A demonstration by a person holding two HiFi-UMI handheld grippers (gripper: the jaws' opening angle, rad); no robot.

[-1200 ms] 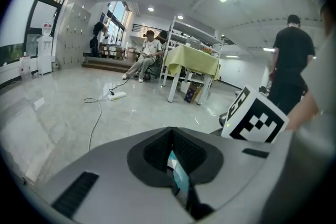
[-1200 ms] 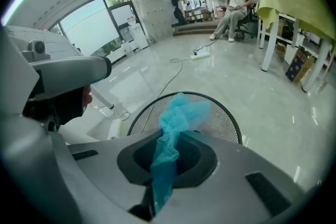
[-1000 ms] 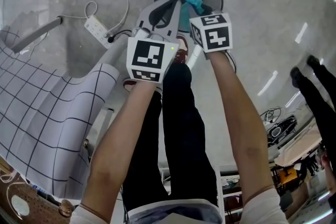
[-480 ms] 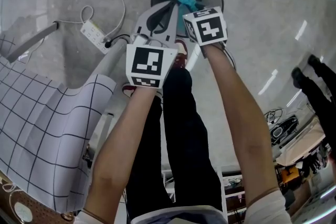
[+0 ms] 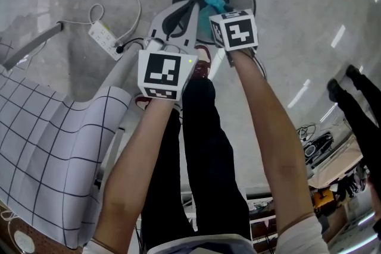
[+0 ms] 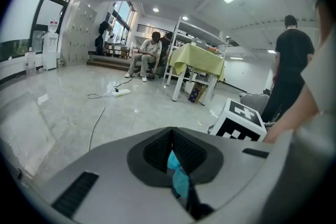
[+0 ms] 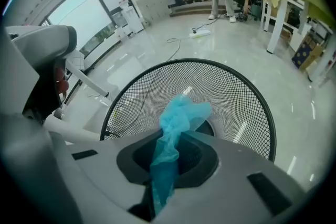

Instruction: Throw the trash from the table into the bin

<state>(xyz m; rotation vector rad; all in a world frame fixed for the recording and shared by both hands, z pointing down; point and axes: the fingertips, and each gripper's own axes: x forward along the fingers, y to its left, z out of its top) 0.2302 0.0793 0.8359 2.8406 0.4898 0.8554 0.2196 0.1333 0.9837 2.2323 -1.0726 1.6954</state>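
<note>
The teal film wad [image 7: 181, 113] is held pinched in the closed jaws of the right gripper [image 7: 176, 140] above the wire-mesh bin [image 7: 236, 99]. If released off-centre, it could drift past the rim (light stuff).

The left tool [image 6: 172, 140] and the right tool [image 7: 168, 153] have light grey moulded shells. Each shell tapers to two jaws lined with black ribbed pads [image 6: 156, 150]. A black rectangular slot [image 6: 76, 194] is recessed in each shell half. Each tool carries a white cube [image 5: 161, 71] printed with black square markers. A small green lamp [image 5: 189, 59] is lit beside the left cube. Clothing: black trousers [image 5: 205, 151], white short sleeves [image 5: 302, 236] at the lower frame corners, pale shirt hem [image 5: 196, 245] at bottom centre.
</note>
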